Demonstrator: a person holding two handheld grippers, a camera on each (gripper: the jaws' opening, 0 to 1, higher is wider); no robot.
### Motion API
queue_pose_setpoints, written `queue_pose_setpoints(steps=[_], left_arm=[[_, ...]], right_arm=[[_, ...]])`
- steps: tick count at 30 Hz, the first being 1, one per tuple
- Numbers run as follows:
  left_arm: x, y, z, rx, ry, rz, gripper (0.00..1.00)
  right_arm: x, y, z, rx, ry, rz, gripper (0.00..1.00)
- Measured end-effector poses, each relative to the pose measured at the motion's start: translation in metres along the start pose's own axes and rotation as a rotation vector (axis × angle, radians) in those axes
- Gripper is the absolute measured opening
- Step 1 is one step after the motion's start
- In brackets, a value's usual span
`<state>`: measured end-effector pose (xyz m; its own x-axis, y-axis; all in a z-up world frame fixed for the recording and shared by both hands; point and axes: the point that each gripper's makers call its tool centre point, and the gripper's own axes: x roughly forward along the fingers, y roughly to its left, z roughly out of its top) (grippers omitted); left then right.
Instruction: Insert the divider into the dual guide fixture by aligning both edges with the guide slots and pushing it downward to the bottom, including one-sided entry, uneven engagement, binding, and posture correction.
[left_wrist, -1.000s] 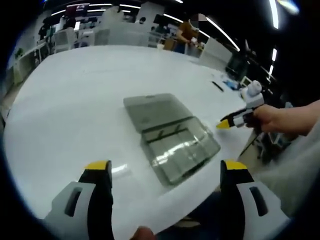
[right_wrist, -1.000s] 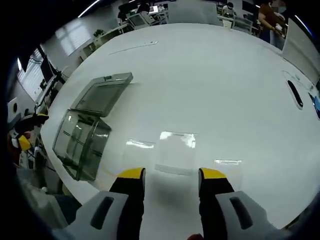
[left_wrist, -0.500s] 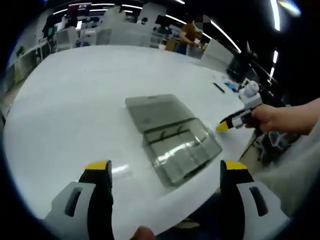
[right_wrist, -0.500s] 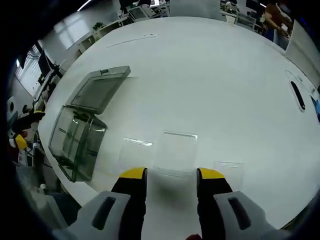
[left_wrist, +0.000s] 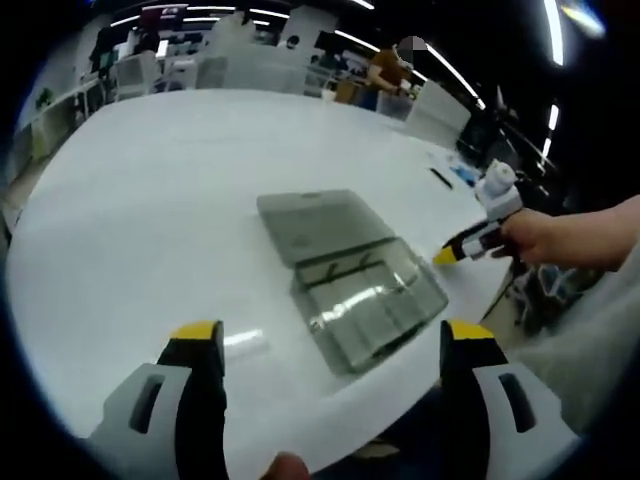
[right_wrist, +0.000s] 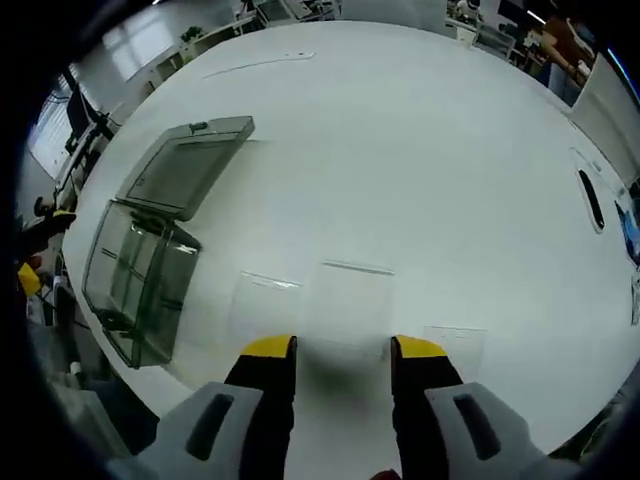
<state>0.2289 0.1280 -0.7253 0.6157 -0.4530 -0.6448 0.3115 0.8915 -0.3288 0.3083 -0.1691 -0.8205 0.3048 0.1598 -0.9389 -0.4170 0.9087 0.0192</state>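
Observation:
A clear smoky plastic box, the guide fixture (left_wrist: 365, 300), sits on the white table with its lid (left_wrist: 320, 222) folded open flat behind it; it also lies at the left of the right gripper view (right_wrist: 135, 280). Three clear divider plates lie flat on the table: one (right_wrist: 350, 305) just ahead of my right gripper (right_wrist: 342, 348), one (right_wrist: 262, 305) to its left, one (right_wrist: 455, 345) to its right. My right gripper is open, jaws a plate-width apart, empty. My left gripper (left_wrist: 330, 335) is wide open and empty, short of the box. The right gripper (left_wrist: 478, 235) shows in a hand beyond the box.
A clear plate (left_wrist: 245, 340) lies near my left jaw. A black pen (right_wrist: 591, 198) and blue item (left_wrist: 462, 172) lie toward the far table edge. Desks, chairs and a person (left_wrist: 385, 70) stand in the background. The table's near edge runs just past the box.
The right gripper view has crept forward and down toward the middle plate, which now sits closer to the jaw tips. The left gripper view has shifted slightly; nothing on the table moved.

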Motion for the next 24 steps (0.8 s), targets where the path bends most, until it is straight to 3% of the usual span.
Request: queue_pose_setpoints(steps=[14, 24], left_arm=[[0.0027, -0.0013, 0.0022, 0.001, -0.007, -0.005, 0.86], [0.0025, -0.0054, 0.0045, 0.006, -0.014, -0.008, 0.86]], right_arm=[[-0.0002, -0.0022, -0.0037, 0.013, 0.066, -0.032, 0.3], [0.0013, -0.0032, -0.0042, 0.021, 0.154, -0.028, 0.31]])
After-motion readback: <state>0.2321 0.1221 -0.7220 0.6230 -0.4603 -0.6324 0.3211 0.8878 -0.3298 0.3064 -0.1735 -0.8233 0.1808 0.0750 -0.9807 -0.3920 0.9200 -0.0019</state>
